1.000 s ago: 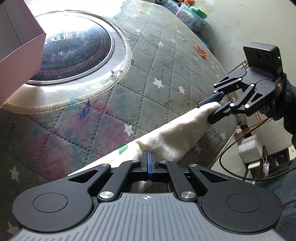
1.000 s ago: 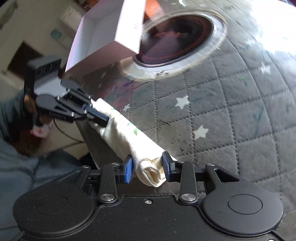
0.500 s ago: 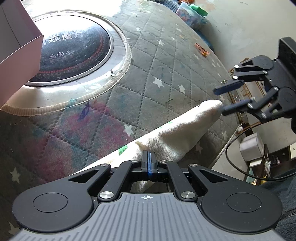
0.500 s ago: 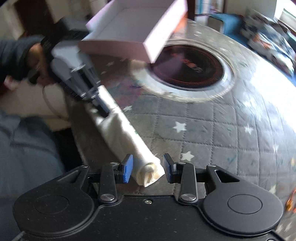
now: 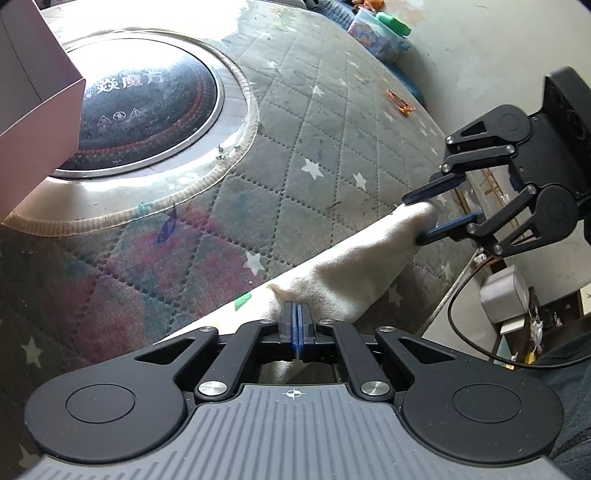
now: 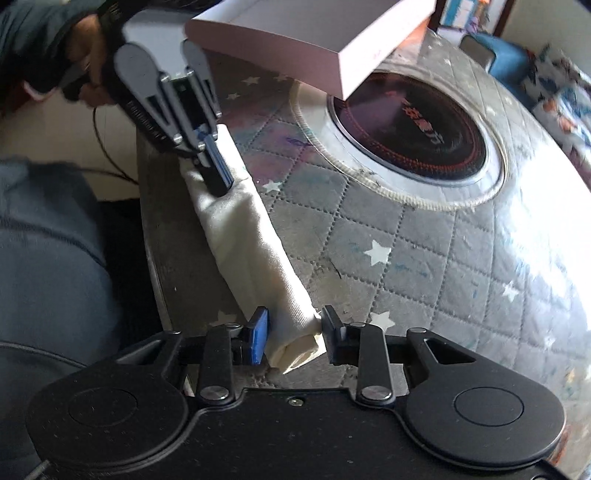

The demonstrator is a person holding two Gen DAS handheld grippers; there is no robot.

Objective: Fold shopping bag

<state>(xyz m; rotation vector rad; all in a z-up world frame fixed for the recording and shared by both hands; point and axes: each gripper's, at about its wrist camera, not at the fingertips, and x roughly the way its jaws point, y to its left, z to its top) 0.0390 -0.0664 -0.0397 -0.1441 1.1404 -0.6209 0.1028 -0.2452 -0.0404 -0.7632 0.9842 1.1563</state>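
In the left wrist view, left gripper clamped shut on near end of rolled shopping bag, long axis running to right gripper; right wrist view: its closing jaws straddle the far end, contact uncertain.

Daylight glare blowing out the quilted cover at its far edge, sheen on the glass cooktop, heavy fisheye bending, right-wrist corners blurred, foreground shadowed.

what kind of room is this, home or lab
Probably a lived-in home room: a round table under a quilted star-print cover, with a built-in induction hob at its centre, and a clear box of toys on the floor.
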